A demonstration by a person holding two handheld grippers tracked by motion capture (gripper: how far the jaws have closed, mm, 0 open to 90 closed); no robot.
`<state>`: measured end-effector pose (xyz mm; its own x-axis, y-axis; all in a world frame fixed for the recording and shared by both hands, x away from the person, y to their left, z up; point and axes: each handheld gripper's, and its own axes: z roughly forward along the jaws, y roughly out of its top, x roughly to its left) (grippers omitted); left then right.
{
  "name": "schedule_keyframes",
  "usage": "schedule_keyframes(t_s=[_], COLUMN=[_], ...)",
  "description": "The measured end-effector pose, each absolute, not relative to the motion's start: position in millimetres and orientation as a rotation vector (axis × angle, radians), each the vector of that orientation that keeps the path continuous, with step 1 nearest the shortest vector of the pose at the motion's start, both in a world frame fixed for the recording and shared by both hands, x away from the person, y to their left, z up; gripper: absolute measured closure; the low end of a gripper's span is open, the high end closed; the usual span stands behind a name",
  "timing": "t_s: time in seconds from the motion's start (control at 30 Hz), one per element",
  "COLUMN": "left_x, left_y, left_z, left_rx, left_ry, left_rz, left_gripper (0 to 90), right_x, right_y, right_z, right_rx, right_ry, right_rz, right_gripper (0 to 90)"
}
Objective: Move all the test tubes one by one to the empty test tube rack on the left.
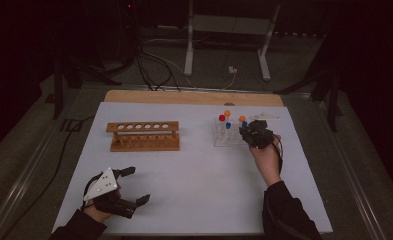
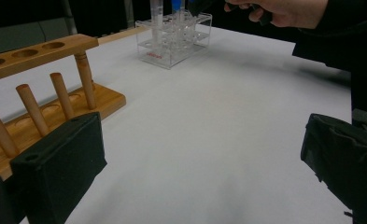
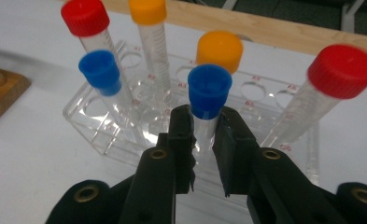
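A clear plastic rack (image 1: 223,138) at the table's back right holds several capped tubes. My right gripper (image 3: 204,135) is shut on a blue-capped tube (image 3: 209,89), its pads pressing the tube's body just under the cap while the tube stands in the clear rack (image 3: 102,135). Around it stand another blue-capped tube (image 3: 100,70), two orange-capped tubes (image 3: 219,49) and two red-capped tubes (image 3: 342,70). From above, the right gripper (image 1: 254,134) sits at the rack's right side. My left gripper (image 1: 136,185) rests open near the front left, with nothing between its jaws. An empty wooden rack (image 1: 144,136) stands left of centre.
The wooden rack (image 2: 36,98) with its pegs lies just left of my left gripper (image 2: 200,158). A white sheet (image 1: 199,175) covers the table, with a wooden strip (image 1: 194,97) along the back edge. Cables and a stand's legs (image 1: 226,45) lie on the floor beyond.
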<state>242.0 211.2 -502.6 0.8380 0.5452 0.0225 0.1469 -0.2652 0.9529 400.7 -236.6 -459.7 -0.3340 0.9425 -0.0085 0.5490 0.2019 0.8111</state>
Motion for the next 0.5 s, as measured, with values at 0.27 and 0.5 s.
schedule_keyframes(t_s=[0.27, 0.5], left_x=[242.1, 241.9], left_y=[210.8, 209.2], left_z=[-502.5, -501.7], left_rx=[1.836, 1.845], left_ry=[0.530, 0.545], left_rz=[0.417, 0.430], left_gripper=[0.5, 0.5], right_x=[395.5, 386.4], right_y=[-239.3, -241.6], right_z=[-444.2, -425.5], right_rx=[1.348, 1.306], right_ry=[1.947, 1.935], right_rz=[1.026, 1.047], right_gripper=[76.7, 76.7])
